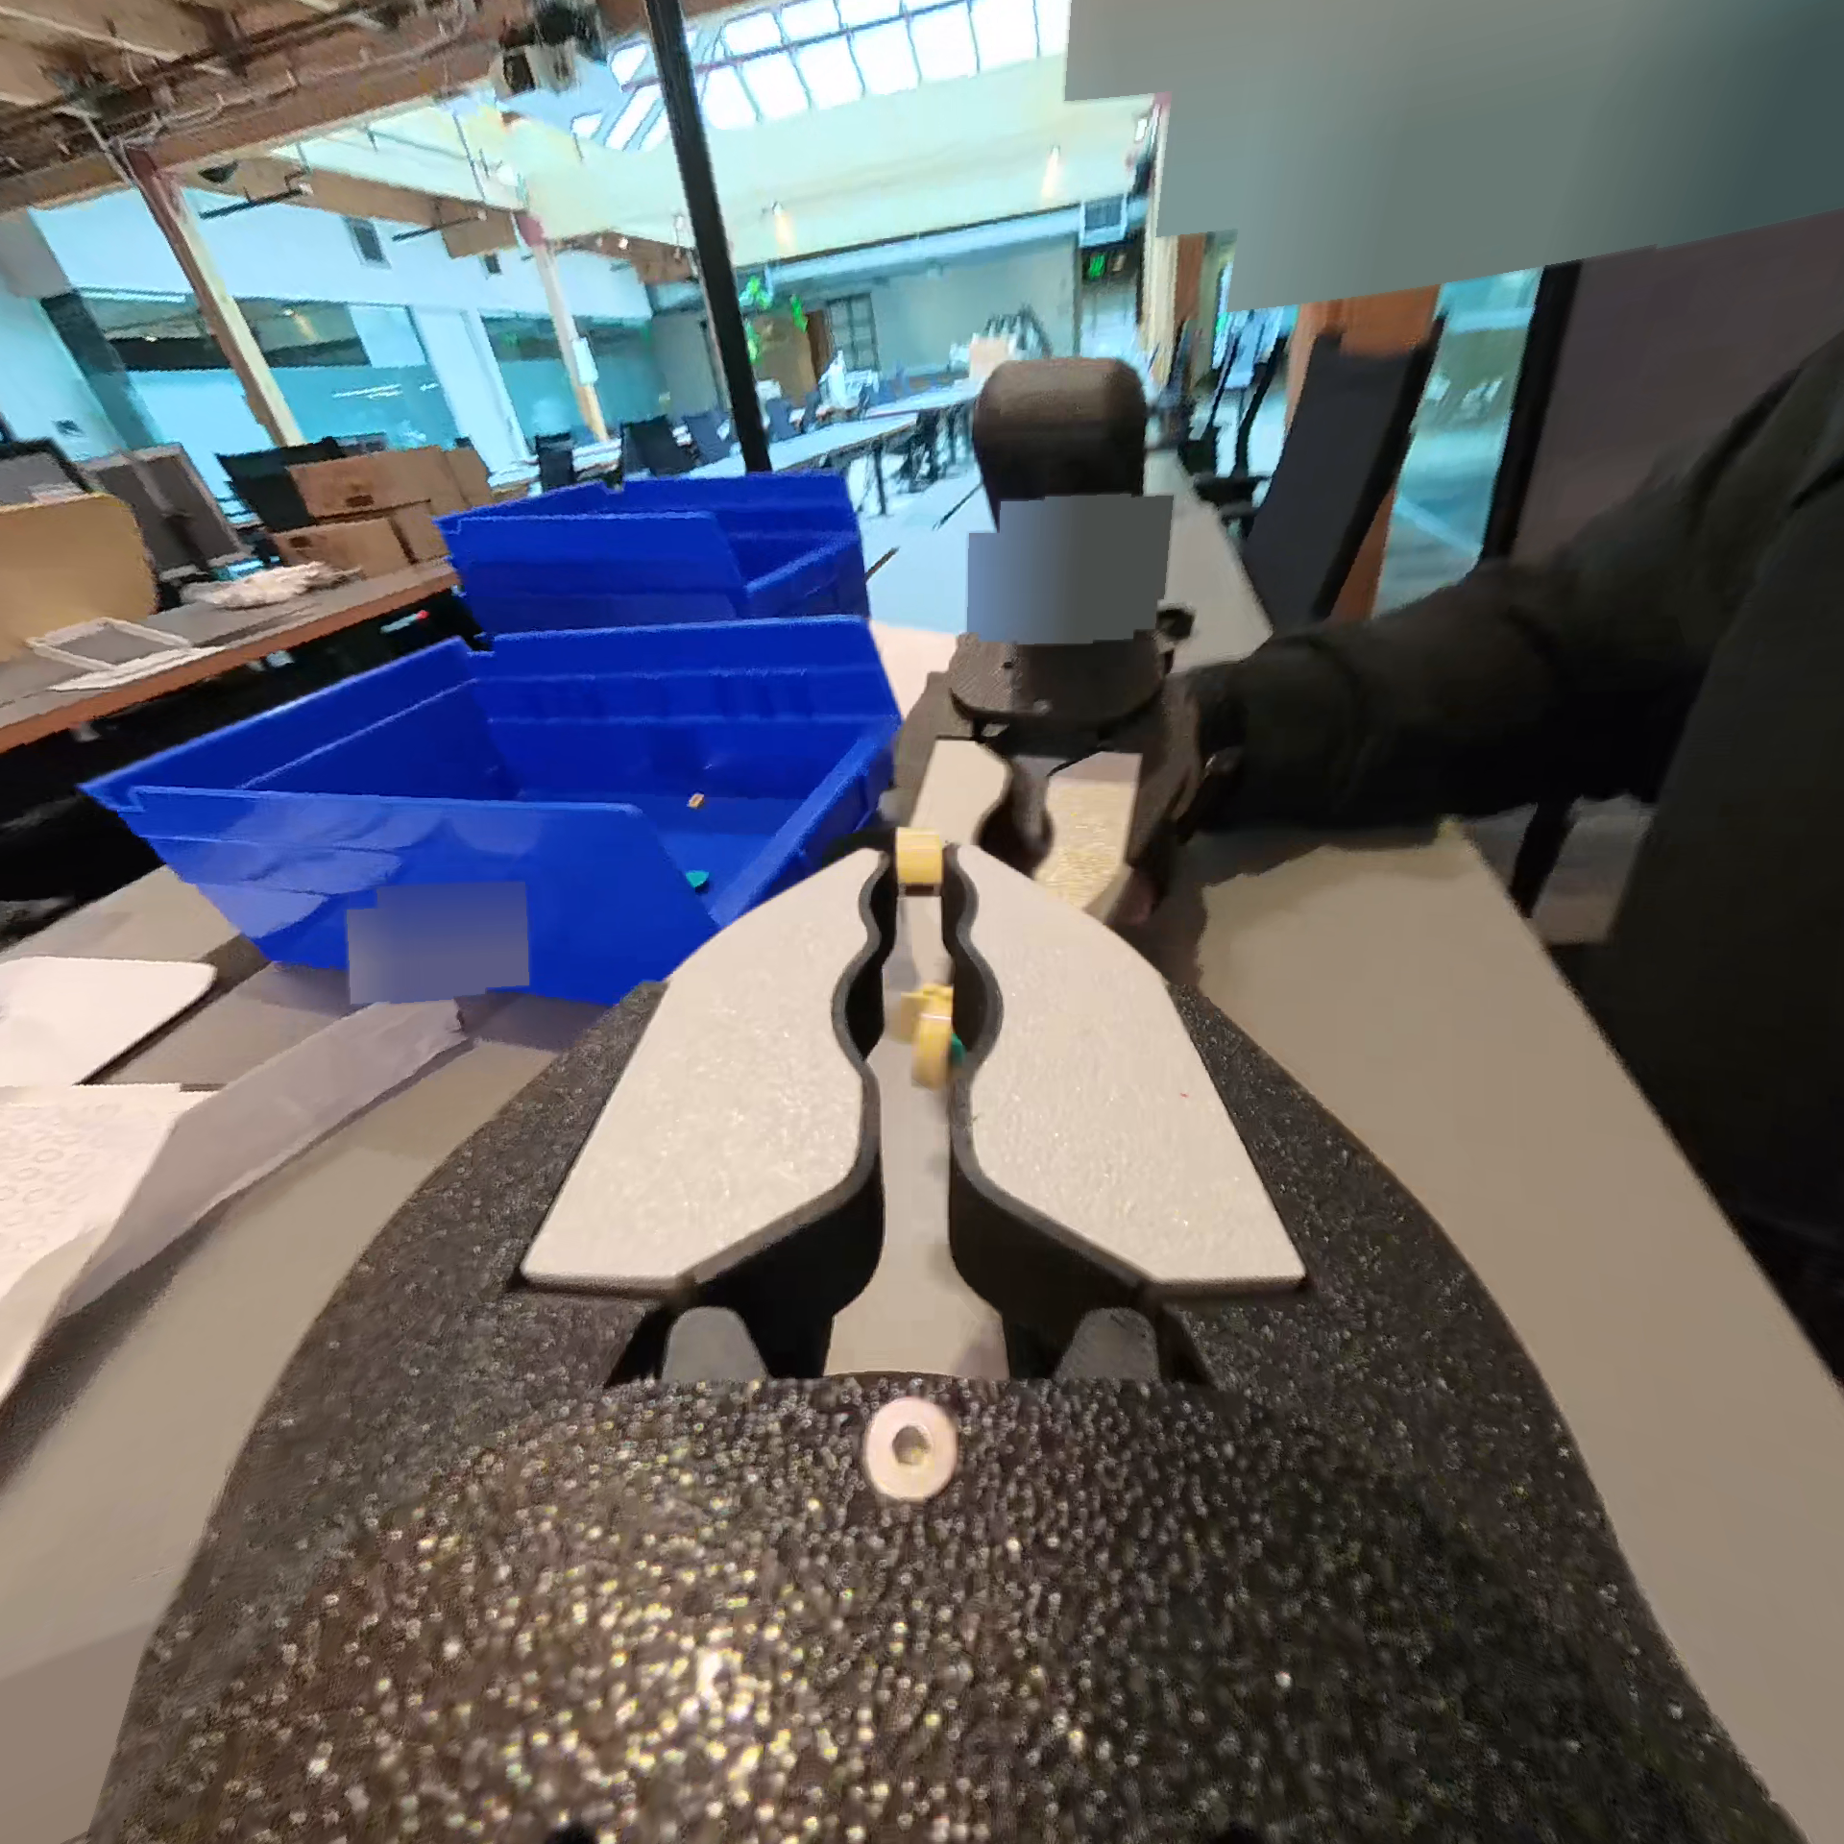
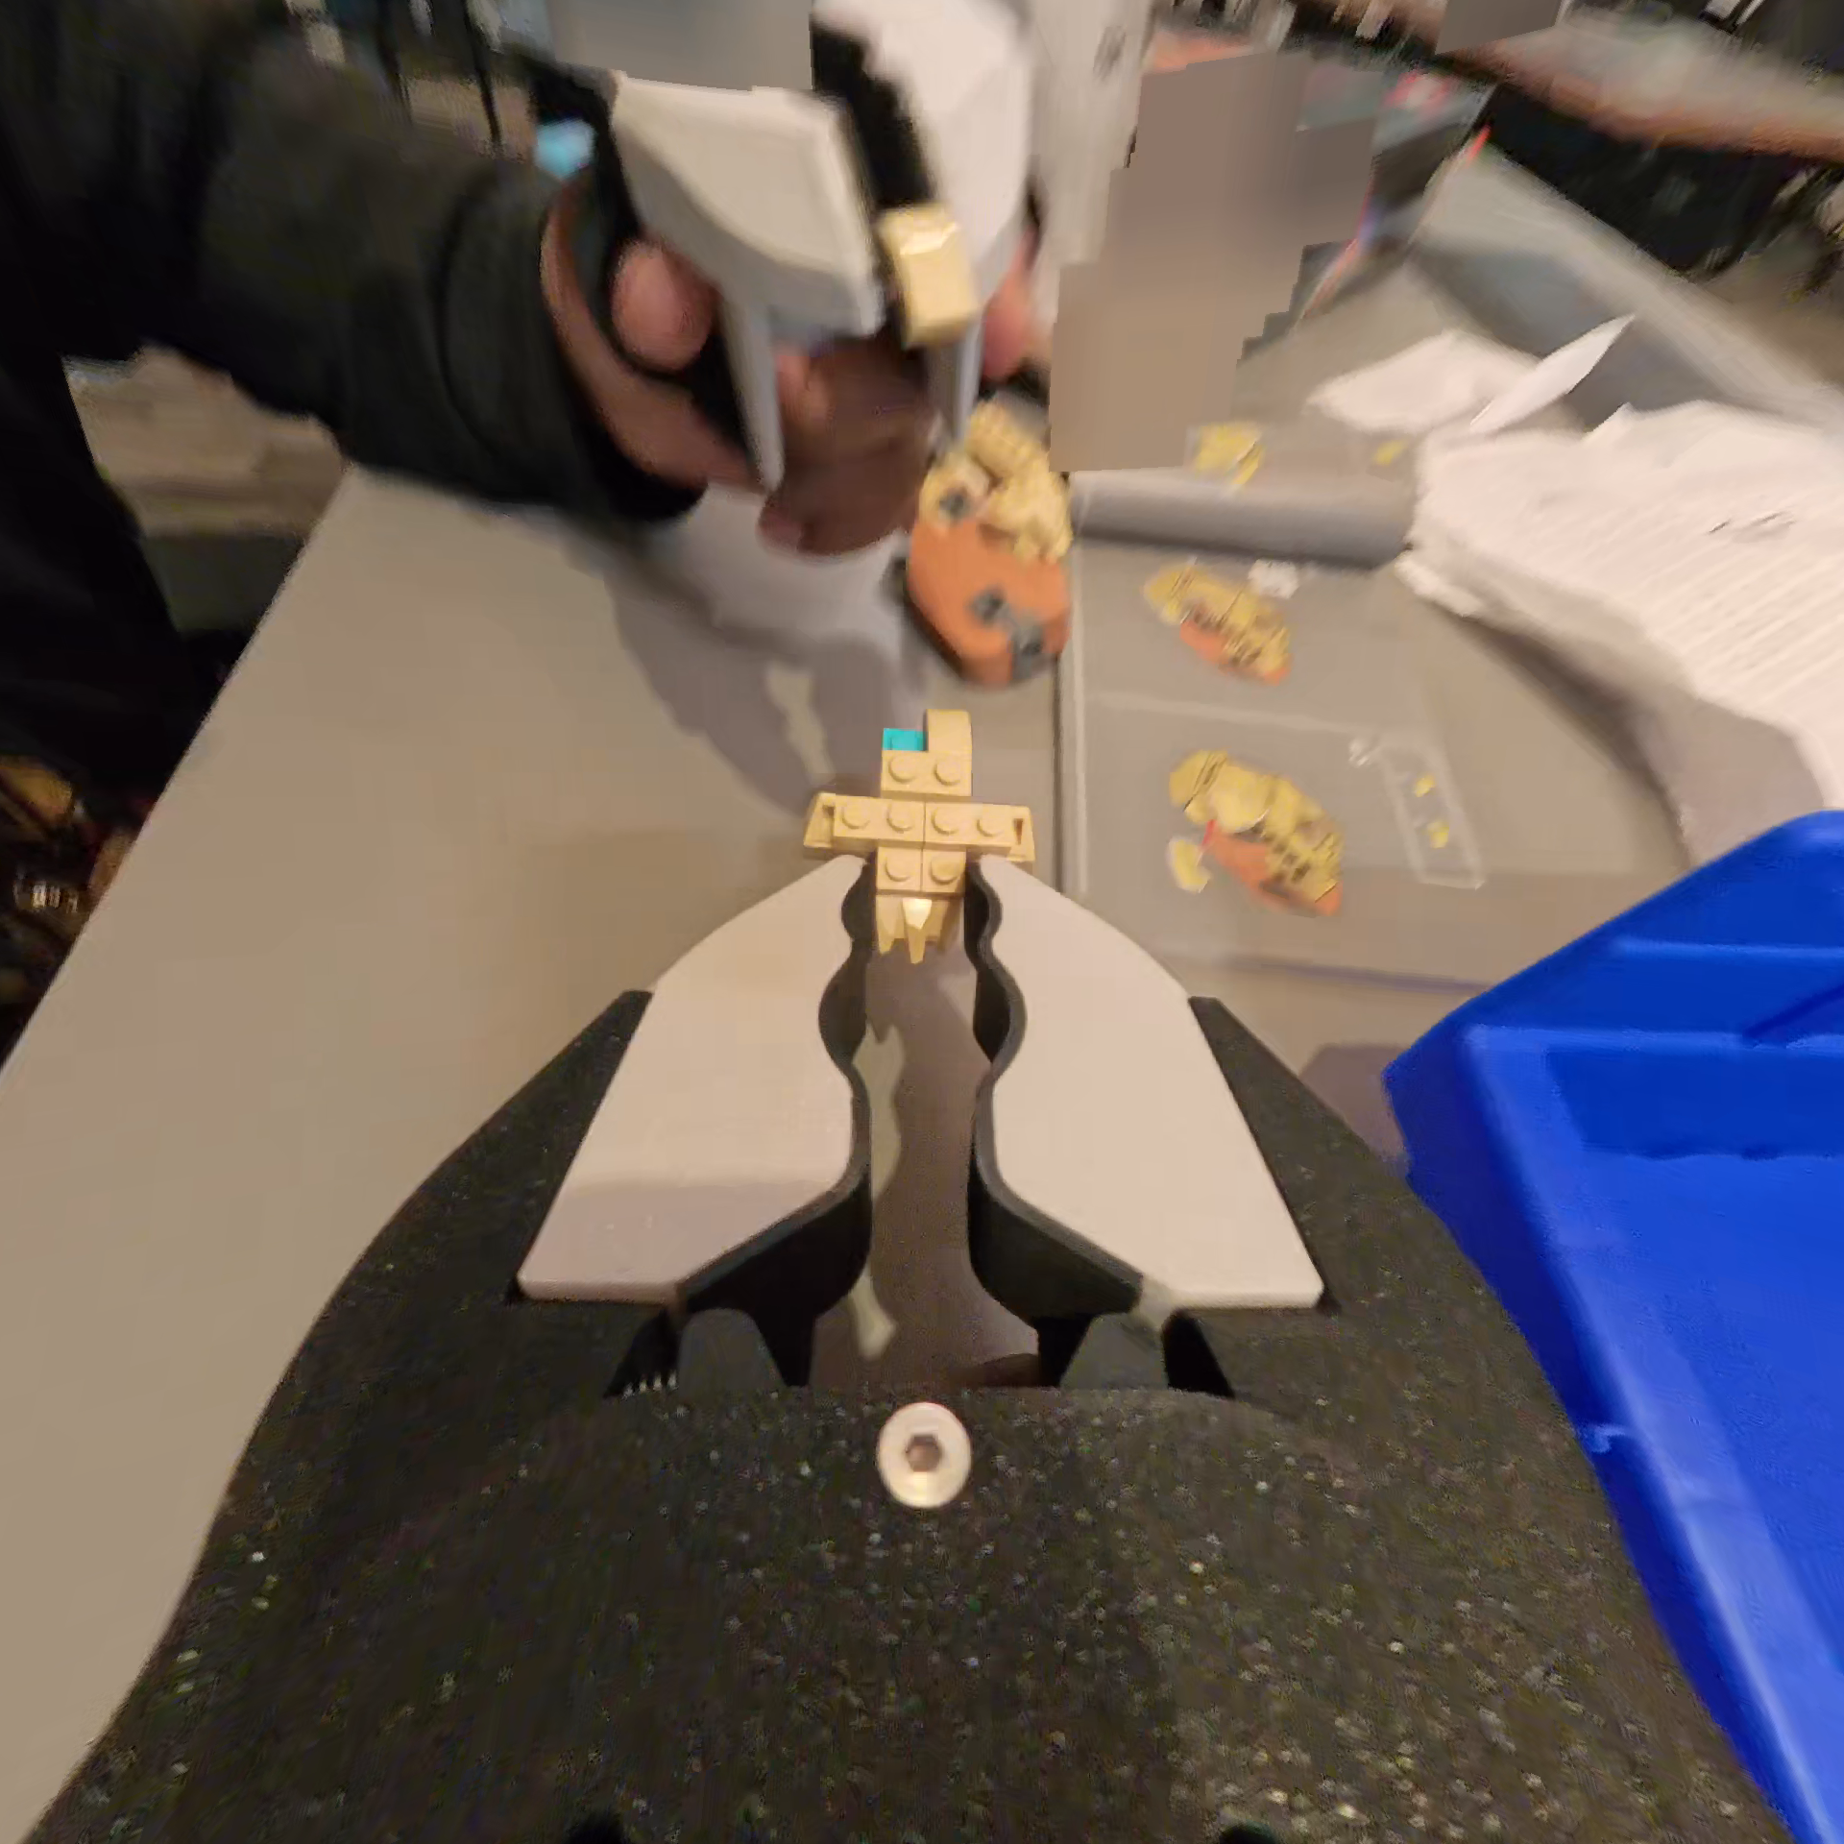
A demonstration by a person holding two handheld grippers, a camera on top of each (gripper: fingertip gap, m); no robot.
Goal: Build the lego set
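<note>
Right wrist view, centre of frame: right gripper (image 2: 923, 878) has its fingers clenched on a tan cross-shaped toy-brick build (image 2: 920, 823) with a teal stud, above the grey bench (image 2: 399, 798). Further off, upper middle, the left gripper (image 2: 923, 289) pinches a small tan brick (image 2: 928, 279). Looks like mid-assembly, the two parts well apart.

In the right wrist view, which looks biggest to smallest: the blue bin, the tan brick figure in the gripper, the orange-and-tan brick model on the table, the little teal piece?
1. Blue bin, though it is nearest the camera.
2. Orange-and-tan brick model and tan brick figure held in the right gripper: look alike, and distance differs, so unranked.
3. Teal piece.
</note>
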